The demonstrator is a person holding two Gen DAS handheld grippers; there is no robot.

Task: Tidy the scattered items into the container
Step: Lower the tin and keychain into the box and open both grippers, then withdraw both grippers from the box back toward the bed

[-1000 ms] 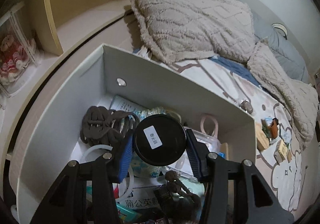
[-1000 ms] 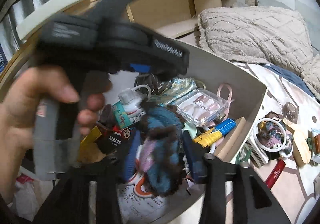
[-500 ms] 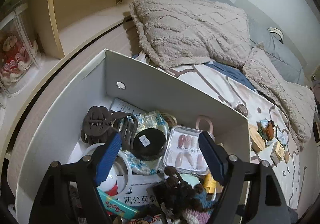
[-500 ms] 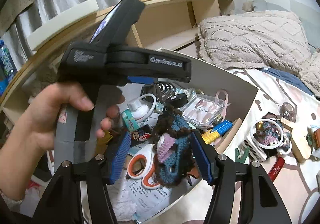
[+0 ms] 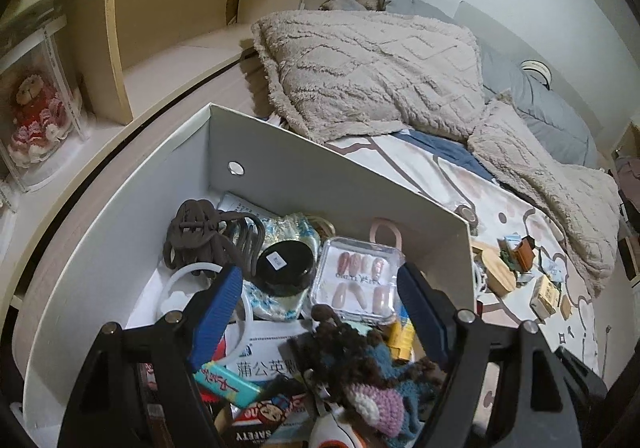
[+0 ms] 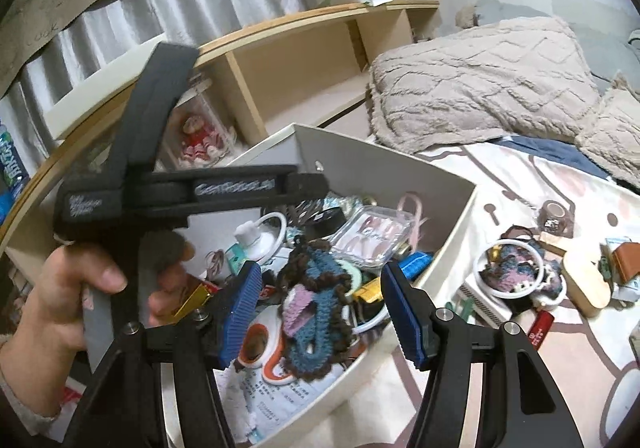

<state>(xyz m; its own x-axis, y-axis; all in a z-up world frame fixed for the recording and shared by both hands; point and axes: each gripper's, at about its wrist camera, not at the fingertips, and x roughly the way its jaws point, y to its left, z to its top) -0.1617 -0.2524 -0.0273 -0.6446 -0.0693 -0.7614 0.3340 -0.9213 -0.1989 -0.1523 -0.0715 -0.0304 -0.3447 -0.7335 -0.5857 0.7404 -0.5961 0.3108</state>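
A white box (image 5: 352, 184) on the bed holds several small items. A round black jar (image 5: 285, 267) lies in it beside a clear case of false nails (image 5: 357, 280) and a brown hair clip (image 5: 208, 238). My left gripper (image 5: 320, 312) is open and empty above the box. A blue, brown and pink crocheted piece (image 6: 316, 304) lies on top of the pile; it also shows in the left wrist view (image 5: 360, 380). My right gripper (image 6: 320, 308) is open and empty above it. The box (image 6: 400, 176) and the left gripper body (image 6: 180, 192), held in a hand, show in the right wrist view.
Loose items lie on the sheet right of the box: a white ring with a crocheted piece (image 6: 508, 268), a wooden oval (image 6: 588, 280), a tape roll (image 6: 554, 212), a red pen (image 6: 540, 328), small boxes (image 5: 544, 292). A beige pillow (image 5: 368, 68) lies behind; wooden shelves (image 5: 168, 28) are at left.
My left gripper opened and let the black jar drop into the box, then rose. My right gripper opened and let the crocheted piece go onto the pile, then drew back.
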